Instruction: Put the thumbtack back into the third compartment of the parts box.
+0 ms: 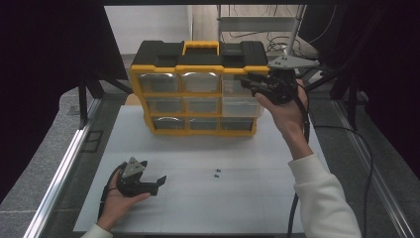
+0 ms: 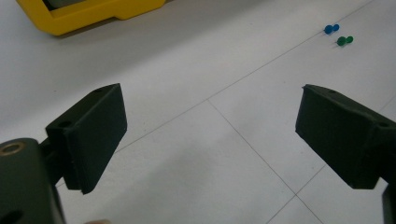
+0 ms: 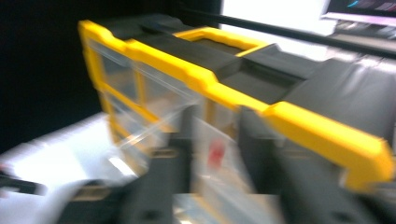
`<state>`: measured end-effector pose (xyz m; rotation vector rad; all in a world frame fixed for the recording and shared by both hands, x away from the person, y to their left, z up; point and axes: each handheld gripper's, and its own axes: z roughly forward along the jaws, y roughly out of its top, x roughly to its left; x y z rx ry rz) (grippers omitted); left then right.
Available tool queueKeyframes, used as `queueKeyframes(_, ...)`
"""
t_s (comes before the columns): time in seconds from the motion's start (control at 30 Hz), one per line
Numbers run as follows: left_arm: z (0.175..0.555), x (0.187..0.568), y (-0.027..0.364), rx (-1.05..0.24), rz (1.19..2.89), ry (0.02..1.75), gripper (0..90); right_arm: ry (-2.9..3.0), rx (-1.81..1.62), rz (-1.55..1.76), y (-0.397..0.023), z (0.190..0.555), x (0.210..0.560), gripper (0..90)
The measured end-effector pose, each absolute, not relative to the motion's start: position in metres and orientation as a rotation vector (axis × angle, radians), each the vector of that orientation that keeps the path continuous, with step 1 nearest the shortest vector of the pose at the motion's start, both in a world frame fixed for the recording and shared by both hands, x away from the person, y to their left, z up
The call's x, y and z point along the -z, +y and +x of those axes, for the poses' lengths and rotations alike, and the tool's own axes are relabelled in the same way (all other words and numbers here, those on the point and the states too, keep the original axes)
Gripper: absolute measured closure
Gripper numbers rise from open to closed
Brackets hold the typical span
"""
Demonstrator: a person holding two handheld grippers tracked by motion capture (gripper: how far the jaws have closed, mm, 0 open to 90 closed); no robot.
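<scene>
A yellow and black drawer organizer (image 1: 198, 64) stands at the back of the white table (image 1: 198, 208). My right gripper (image 1: 255, 85) is raised at its top right drawer (image 1: 236, 85). In the blurred right gripper view my right gripper (image 3: 217, 114) has its jaws apart, on either side of that clear drawer (image 3: 215, 154), which has something red inside; the blur hides whether they touch it. My left gripper (image 1: 153, 172) rests low over the table's front left, open and holding nothing (image 2: 210, 121). A blue pushpin (image 2: 331, 29) and a green pushpin (image 2: 344, 41) lie on the table beyond it.
The two pushpins (image 1: 217, 173) lie near the table's middle, to the right of the left gripper. Metal rails (image 1: 59, 173) run along both table sides. A black cable (image 1: 302, 134) trails down from the right gripper. Dark curtains close off both sides.
</scene>
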<state>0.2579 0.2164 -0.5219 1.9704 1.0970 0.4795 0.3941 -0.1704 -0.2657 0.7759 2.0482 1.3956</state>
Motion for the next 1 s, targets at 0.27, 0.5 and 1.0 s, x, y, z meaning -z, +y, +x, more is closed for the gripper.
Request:
queueKeyframes(0.27, 0.258, 0.522, 0.217, -0.481, 1.970, 1.097, 9.3, 2.090, -1.509, 0.742, -0.163, 0.383, 0.266, 31.5)
queueKeyframes(0.5, 0.258, 0.521, 0.217, -0.482, 1.967, 1.097, 9.3, 2.137, -1.632, 0.664, -0.162, 0.363, 0.269, 31.8)
queueKeyframes(1.0, 0.257, 0.521, 0.216, -0.482, 1.965, 1.100, 9.3, 2.218, -1.664, 0.562, -0.163, 0.330, 0.296, 32.5)
